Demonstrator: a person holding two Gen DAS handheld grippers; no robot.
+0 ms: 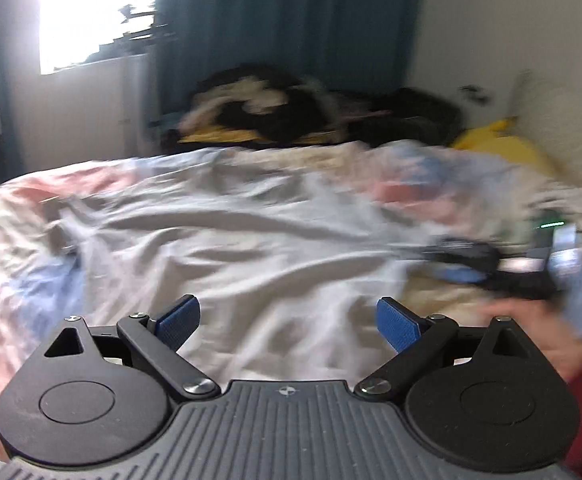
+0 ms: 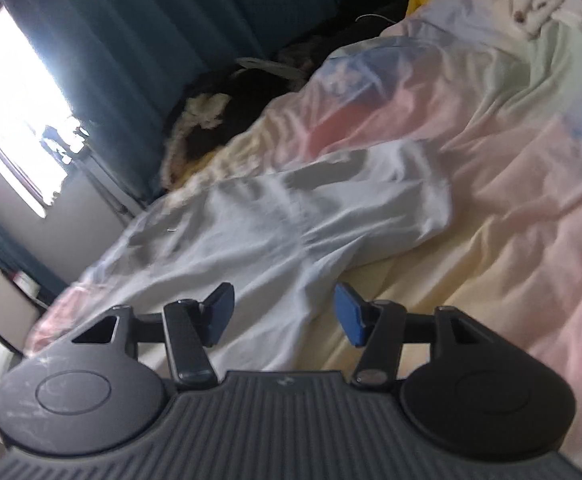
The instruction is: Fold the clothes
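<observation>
Garment (image 2: 291,216), pale and rumpled, is spread flat across the pastel bedcover (image 2: 531,208), with nothing gripped yet. Left gripper (image 1: 289,322) is held above its middle, fingers parted and empty; right gripper (image 2: 283,312) is poised over the near edge, equally spread. Probably, wrinkles should be smoothed first, then matching corners pinched for an even fold.

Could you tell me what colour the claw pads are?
Blue pads, clearest in the left wrist view.
</observation>
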